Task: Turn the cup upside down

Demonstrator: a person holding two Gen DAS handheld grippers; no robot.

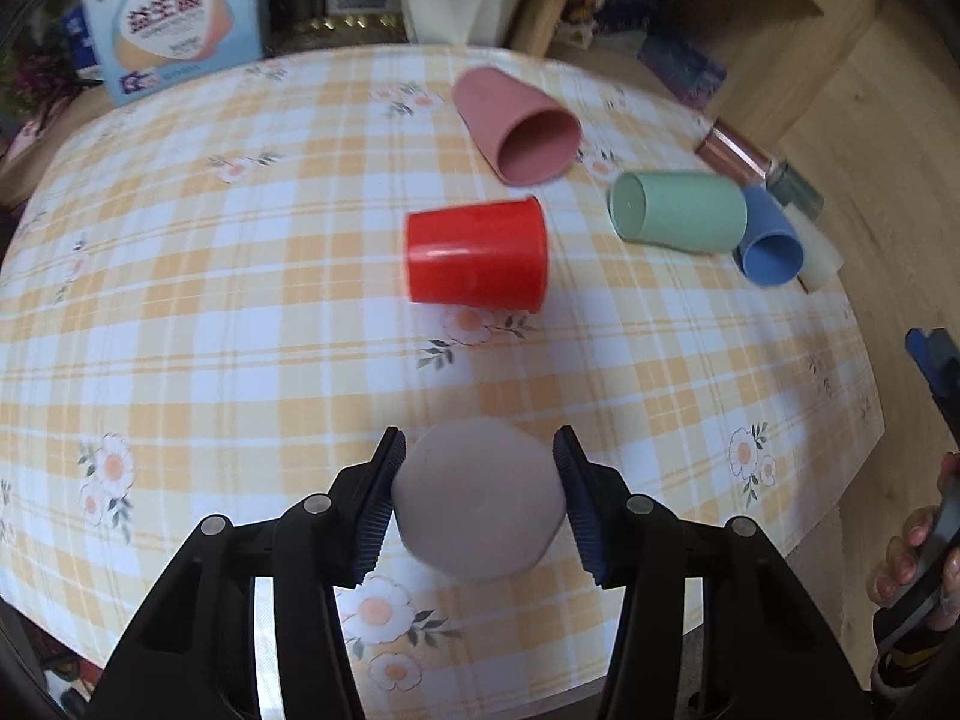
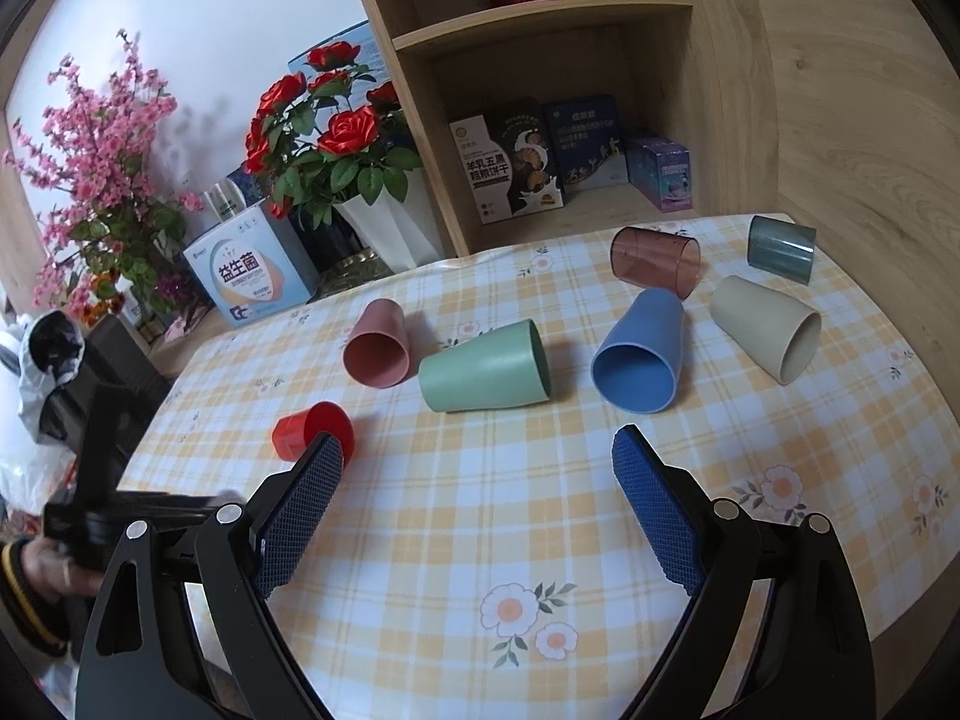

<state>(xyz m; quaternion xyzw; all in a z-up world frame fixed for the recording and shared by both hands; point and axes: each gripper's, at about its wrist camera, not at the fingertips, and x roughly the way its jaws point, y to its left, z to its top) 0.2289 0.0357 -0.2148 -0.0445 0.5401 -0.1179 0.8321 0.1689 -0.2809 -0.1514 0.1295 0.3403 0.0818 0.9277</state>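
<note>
My left gripper is shut on a greyish-beige cup, base facing the camera, held above the checked tablecloth. Further off lie a red cup, a pink cup, a green cup and a blue cup, all on their sides. My right gripper is open and empty above the cloth. In the right wrist view the red cup sits by the left finger, with the pink cup, green cup, blue cup and a cream cup beyond.
A translucent brown cup and a dark grey-green cup lie at the far right. A blue box, flower vases and a wooden shelf line the back. The table's edge is at the right.
</note>
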